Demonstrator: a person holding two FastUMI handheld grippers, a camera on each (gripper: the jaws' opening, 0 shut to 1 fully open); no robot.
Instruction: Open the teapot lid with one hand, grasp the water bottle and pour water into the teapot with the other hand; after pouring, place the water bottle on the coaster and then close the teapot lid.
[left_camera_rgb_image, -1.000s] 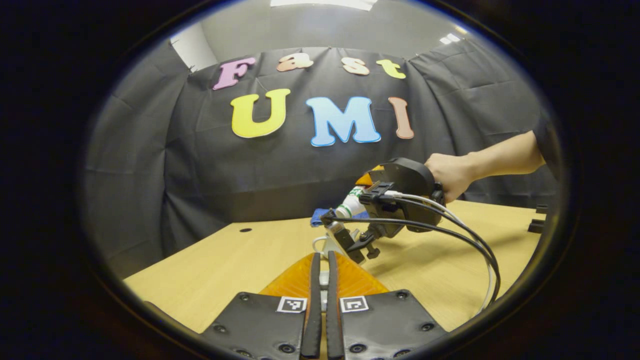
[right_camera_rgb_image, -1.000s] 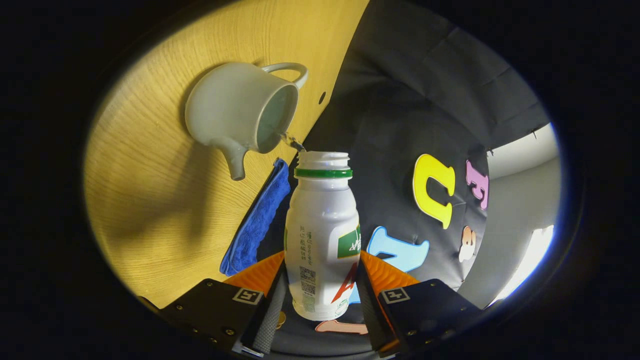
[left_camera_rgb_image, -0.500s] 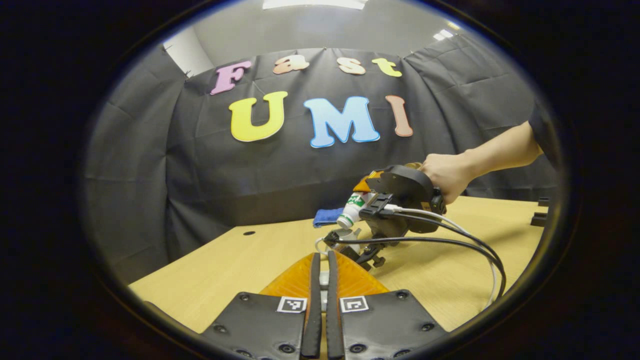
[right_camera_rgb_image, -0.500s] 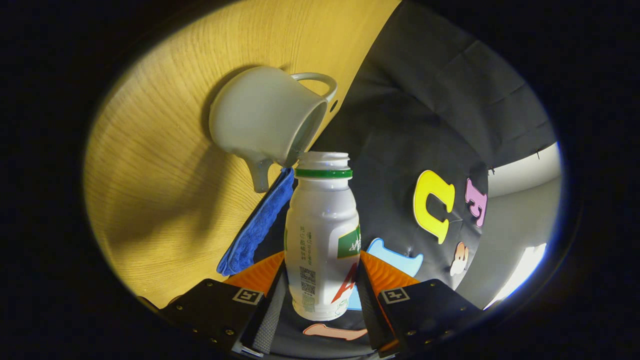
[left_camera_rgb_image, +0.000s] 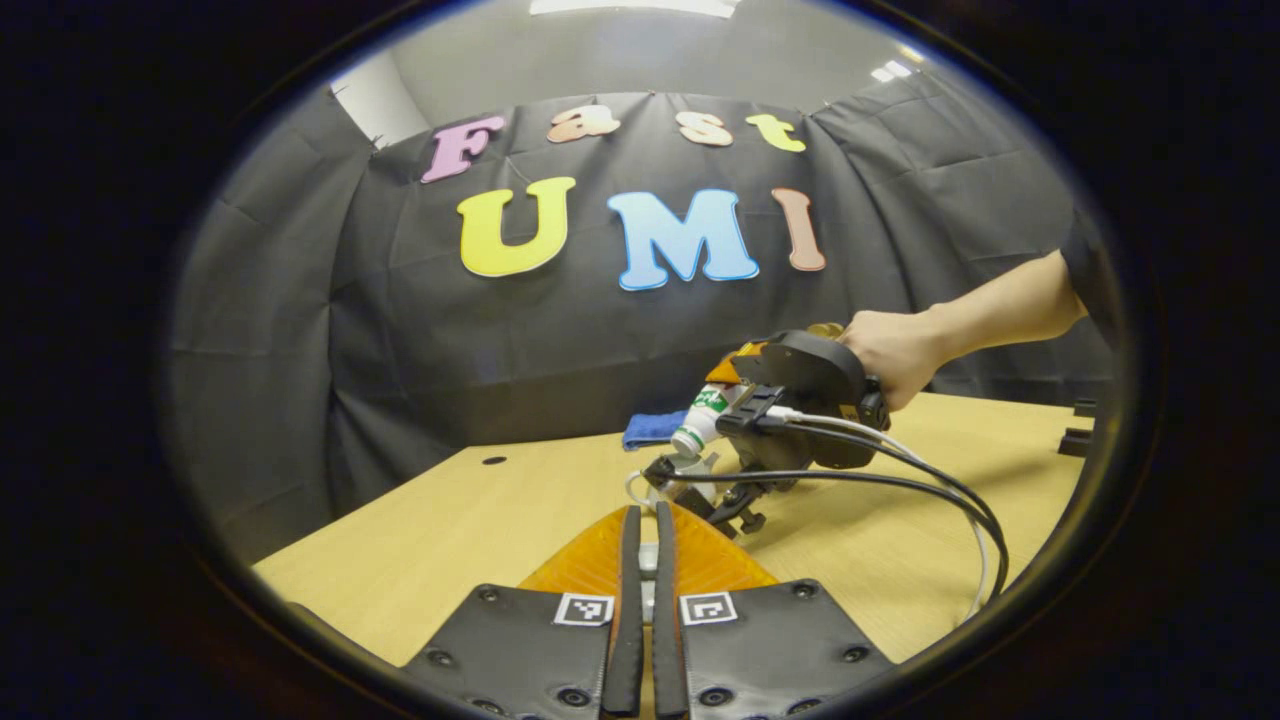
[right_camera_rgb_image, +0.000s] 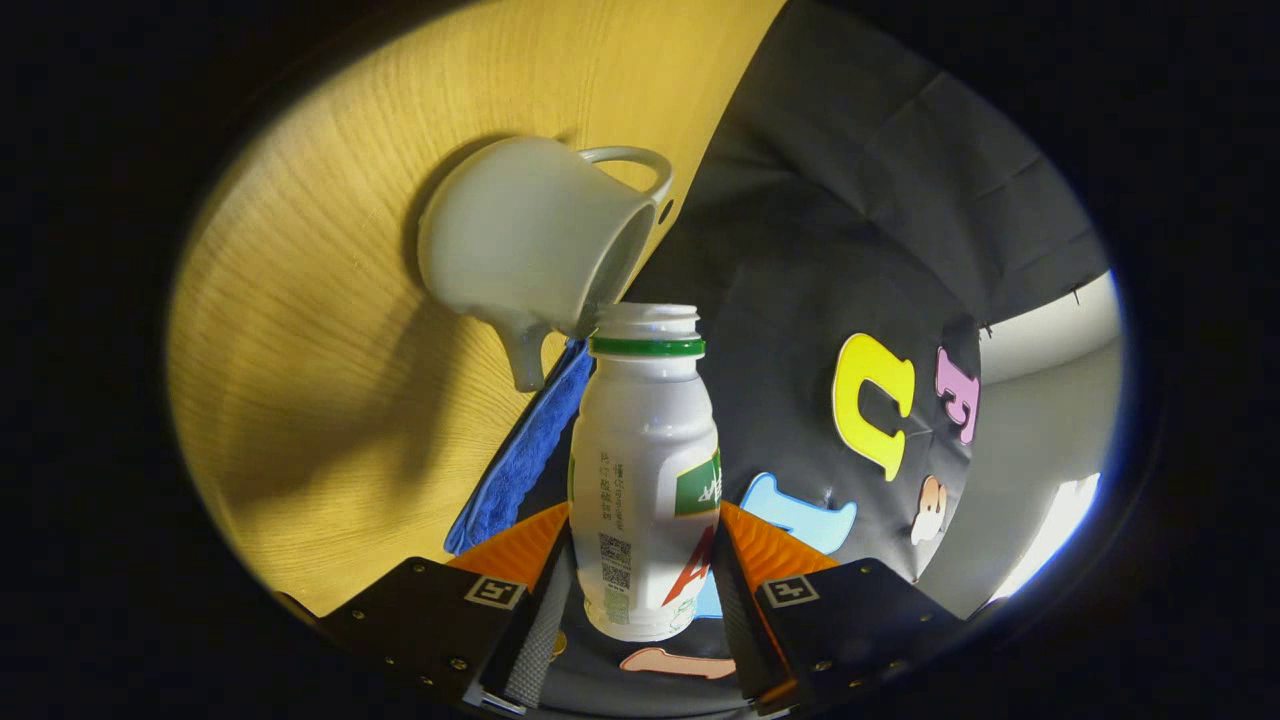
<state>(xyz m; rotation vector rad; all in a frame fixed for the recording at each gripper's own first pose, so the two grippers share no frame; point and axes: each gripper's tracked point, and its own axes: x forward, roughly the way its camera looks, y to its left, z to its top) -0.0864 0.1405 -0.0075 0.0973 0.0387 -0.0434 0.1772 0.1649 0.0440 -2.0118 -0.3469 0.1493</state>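
A: Teapot (right_camera_rgb_image: 530, 245), white, lid off, on the wooden table (right_camera_rgb_image: 330, 300); mouth open toward the bottle, spout (right_camera_rgb_image: 522, 358) pointing near the blue cloth. Partly hidden behind the right gripper in the left gripper view, just a bit of white with the handle loop (left_camera_rgb_image: 690, 478).

B: Bottle?

A: Water bottle (right_camera_rgb_image: 645, 470), white with green neck ring, cap off, clamped by the body between both fingers of the right gripper (right_camera_rgb_image: 640, 590). Tipped well over, neck right at the teapot rim. Same thing in the left gripper view: bottle neck (left_camera_rgb_image: 697, 428) angled down over the pot, a hand (left_camera_rgb_image: 893, 352) on the gripper handle (left_camera_rgb_image: 800, 400).

B: Stream visible?

A: Cannot tell. No clear water line at the lip. Pouring step, judging by the tilt; possibly near its end.

B: Left gripper?

A: Left gripper (left_camera_rgb_image: 641, 560) low in its own view, fingers drawn narrow, only a thin gap. Something pale in that gap, likely the lid, but too little showing to say. Well back from the pot, table side.

B: Coaster?

A: Blue cloth pad (right_camera_rgb_image: 515, 460) beside the teapot, at the table's far edge against the black wall (left_camera_rgb_image: 400, 330); probably the coaster. Also seen past the bottle in the left gripper view (left_camera_rgb_image: 650, 428).

B: Next?

A: Bring the bottle upright away from the rim without clipping it, carry across the spout to the blue pad, set down flat, release. Then lid back on with the left. Risk: drips on the table, soft pad letting the bottle wobble.
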